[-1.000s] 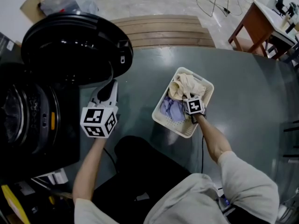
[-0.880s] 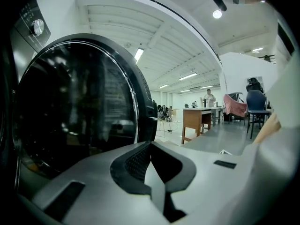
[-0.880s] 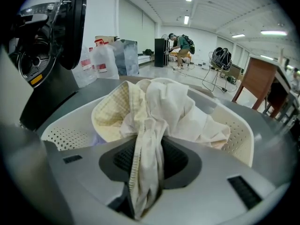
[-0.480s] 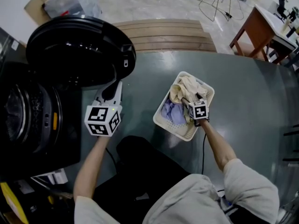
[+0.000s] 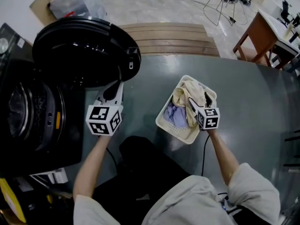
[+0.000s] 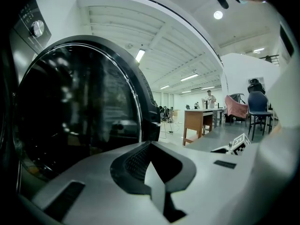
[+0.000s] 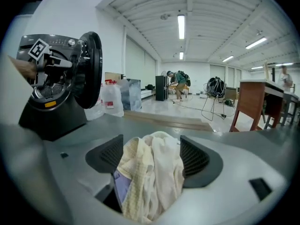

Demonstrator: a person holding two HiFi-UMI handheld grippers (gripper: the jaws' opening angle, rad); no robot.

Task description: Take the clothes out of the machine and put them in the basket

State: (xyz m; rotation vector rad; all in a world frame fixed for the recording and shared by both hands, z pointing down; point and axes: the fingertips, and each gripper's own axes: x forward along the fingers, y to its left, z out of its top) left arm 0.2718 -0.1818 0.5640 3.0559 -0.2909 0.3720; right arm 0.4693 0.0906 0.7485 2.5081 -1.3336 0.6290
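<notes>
The white basket (image 5: 165, 122) stands on the dark floor mat and holds cream clothes (image 5: 186, 93) and a lilac cloth (image 5: 175, 116). My right gripper (image 5: 198, 100) hangs just above the basket's near right side. Its jaws are opening, and the cream clothes (image 7: 152, 172) show between them without being pressed. The washing machine (image 5: 26, 121) stands at the left with its round black door (image 5: 84, 50) swung wide. My left gripper (image 5: 112, 89) is held by the door's lower edge with its jaws together and nothing in them. The door glass (image 6: 79, 111) fills the left gripper view.
Wooden boards (image 5: 164, 34) lie beyond the mat. A brown desk (image 5: 255, 36) stands at the far right and a wire stand (image 5: 218, 1) at the back. Plastic bags (image 5: 70, 1) sit behind the machine. The person's dark trousers (image 5: 145, 163) are in front of the basket.
My right gripper has let go of the cream clothes, which lie in the basket, and has risen above them with its jaws spreading. The left gripper has stayed by the door.
</notes>
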